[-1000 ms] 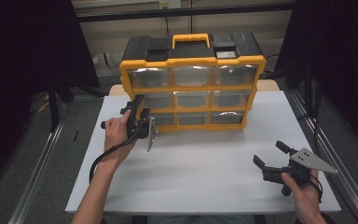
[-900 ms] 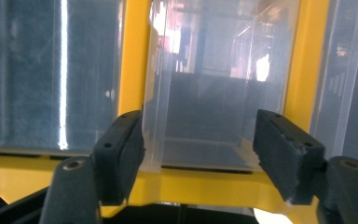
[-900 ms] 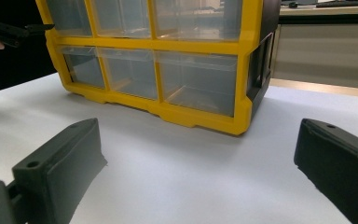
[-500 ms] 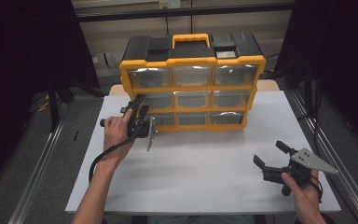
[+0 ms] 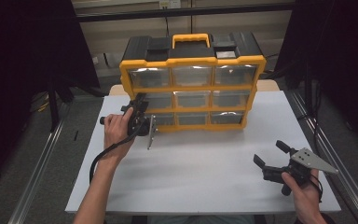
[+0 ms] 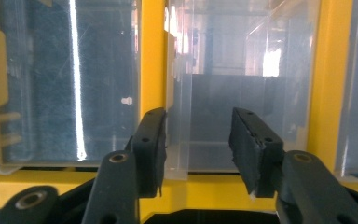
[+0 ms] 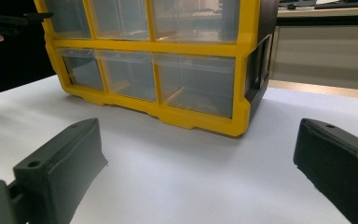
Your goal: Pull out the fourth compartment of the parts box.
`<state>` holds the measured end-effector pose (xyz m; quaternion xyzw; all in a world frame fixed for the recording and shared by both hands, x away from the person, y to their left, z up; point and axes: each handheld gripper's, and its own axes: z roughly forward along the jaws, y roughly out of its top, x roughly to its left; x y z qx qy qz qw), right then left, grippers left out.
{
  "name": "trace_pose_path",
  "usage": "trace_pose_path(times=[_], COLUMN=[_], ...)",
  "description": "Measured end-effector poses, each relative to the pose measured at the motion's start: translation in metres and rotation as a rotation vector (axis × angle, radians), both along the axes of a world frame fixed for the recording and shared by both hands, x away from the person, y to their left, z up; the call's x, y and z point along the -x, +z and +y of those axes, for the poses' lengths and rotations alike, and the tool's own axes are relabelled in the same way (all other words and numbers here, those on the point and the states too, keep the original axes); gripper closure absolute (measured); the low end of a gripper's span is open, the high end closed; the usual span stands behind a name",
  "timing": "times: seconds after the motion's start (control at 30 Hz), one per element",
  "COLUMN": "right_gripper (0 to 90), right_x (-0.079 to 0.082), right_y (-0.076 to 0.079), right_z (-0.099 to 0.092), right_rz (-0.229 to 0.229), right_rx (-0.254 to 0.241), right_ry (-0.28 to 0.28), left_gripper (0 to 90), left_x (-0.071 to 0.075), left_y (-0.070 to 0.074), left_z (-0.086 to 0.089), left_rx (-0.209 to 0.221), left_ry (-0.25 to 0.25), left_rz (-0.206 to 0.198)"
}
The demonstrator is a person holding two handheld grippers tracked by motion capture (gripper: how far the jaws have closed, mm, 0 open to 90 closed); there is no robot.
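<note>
The left gripper [image 5: 142, 116] is pressed up to the bottom-left clear drawer [image 6: 223, 93] of the yellow organizer [image 5: 192, 60], its jaws half-closed and just now closing, one on each side of the drawer's front; whether the pads yet press it I cannot tell. Straight ahead of that gripper the drawer looks empty, as do the ones beside it, though glare and scratches on the plastic blur their depths. The right gripper [image 5: 279, 161] rests well apart on the white table [image 5: 205, 177], jaws wide and holding nothing, the organizer's right end [image 7: 256, 60] ahead of it and its upper drawers cut off.
</note>
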<state>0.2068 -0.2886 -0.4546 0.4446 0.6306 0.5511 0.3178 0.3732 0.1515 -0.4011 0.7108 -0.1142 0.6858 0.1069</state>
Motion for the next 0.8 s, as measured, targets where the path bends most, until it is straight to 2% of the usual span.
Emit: trace_pose_path(times=[0.03,0.13,0.17,0.2,0.23,0.27,0.33,0.37,0.4,0.47,0.53,0.6,0.77,0.8], right_gripper=[0.9,0.9,1.0,1.0,1.0,1.0,1.0,0.9,0.8,0.8,0.8,0.8,0.8,0.8], right_x=[0.0,0.0005,0.0008,0.0008,0.0007,0.0009,0.0004,0.0002,0.0001,-0.0001,-0.0002,-0.0001,0.0001,0.0001], right_y=[0.0001,0.0003,0.0001,0.0001,0.0,0.0,-0.0002,-0.0003,-0.0003,-0.0004,-0.0004,-0.0004,-0.0004,-0.0004], right_z=[0.0002,0.0005,0.0,-0.0001,-0.0002,-0.0004,0.0,0.0,0.0002,0.0003,0.0004,0.0004,0.0001,0.0], right_rz=[0.0,0.003,0.003,0.003,0.002,0.006,0.002,0.001,0.0,0.002,0.002,0.002,0.002,0.002], right_rx=[0.0,-0.003,-0.002,-0.001,-0.002,-0.002,-0.003,0.0,-0.001,0.001,0.002,0.002,-0.001,-0.002], right_ry=[0.002,0.003,0.003,0.002,0.001,0.004,0.002,0.003,0.001,0.0,0.0,0.0,0.001,0.002], left_gripper=[60.0,65.9,67.5,68.6,70.4,71.3,73.3,74.7,75.3,76.1,77.0,78.5,79.1,79.1], left_x=[0.0019,0.0018,0.0022,0.0024,0.0006,0.0014,0.0009,0.0016,0.0005,0.0005,0.0012,0.0008,0.0008,0.0008], left_y=[0.0019,0.0033,0.0051,0.0051,0.0028,0.0041,0.0046,0.005,0.0047,0.0043,0.0063,0.0056,0.006,0.0055], left_z=[0.0005,0.0017,0.0015,0.0013,0.0008,0.0006,0.0002,0.0008,0.0012,0.0014,0.0012,0.0014,0.0013,0.0014], left_rx=[-0.012,0.0,-0.013,-0.017,0.02,0.003,0.015,0.014,0.027,0.039,0.02,0.034,0.028,0.035], left_ry=[0.02,0.007,0.008,0.016,-0.012,0.002,-0.013,0.001,-0.016,-0.018,-0.013,-0.013,-0.018,-0.013], left_rz=[0.005,0.008,-0.01,-0.006,0.0,-0.003,-0.012,-0.006,0.002,0.0,-0.012,-0.005,-0.017,-0.008])
